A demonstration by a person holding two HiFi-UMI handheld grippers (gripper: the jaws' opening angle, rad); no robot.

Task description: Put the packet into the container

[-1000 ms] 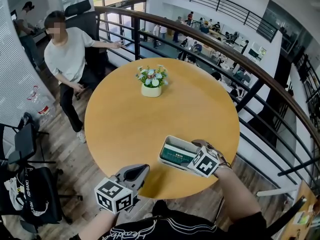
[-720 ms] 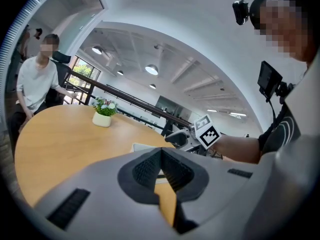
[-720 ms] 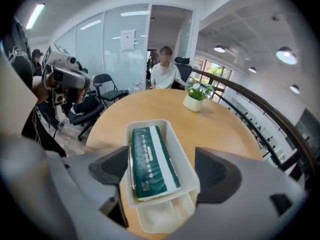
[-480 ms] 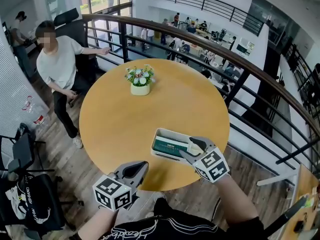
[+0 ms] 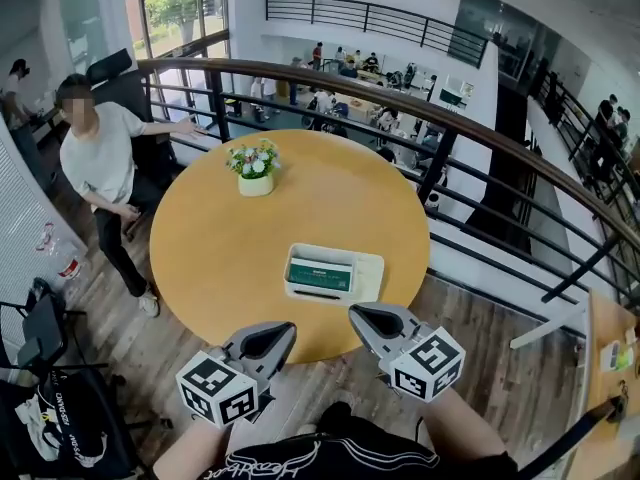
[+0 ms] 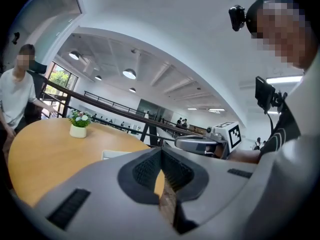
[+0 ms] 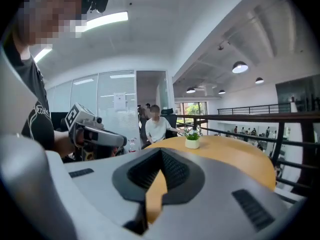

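Note:
The green packet [image 5: 320, 275] lies flat inside the white container [image 5: 368, 265], which stands on the round wooden table [image 5: 230, 248] near its front edge. Both grippers are held off the table, close to my body. My left gripper [image 5: 281, 330] is shut with nothing in it, below and left of the container. My right gripper [image 5: 357, 314] is shut and empty too, just below the container and clear of it. The left gripper view shows shut jaws, the right gripper [image 6: 200, 144] and a strip of the container [image 6: 114, 154]. The right gripper view shows shut jaws and the left gripper [image 7: 95, 134].
A white pot of flowers [image 5: 255, 173] stands at the table's far left. A person in a white shirt [image 5: 100, 158] sits beside the table at left. A curved railing [image 5: 450, 118] runs behind the table. Black chairs [image 5: 40, 328] stand at lower left.
My right gripper has drawn back from the container toward me and its jaws have shut empty. The packet stays in the container. The left gripper has hardly moved.

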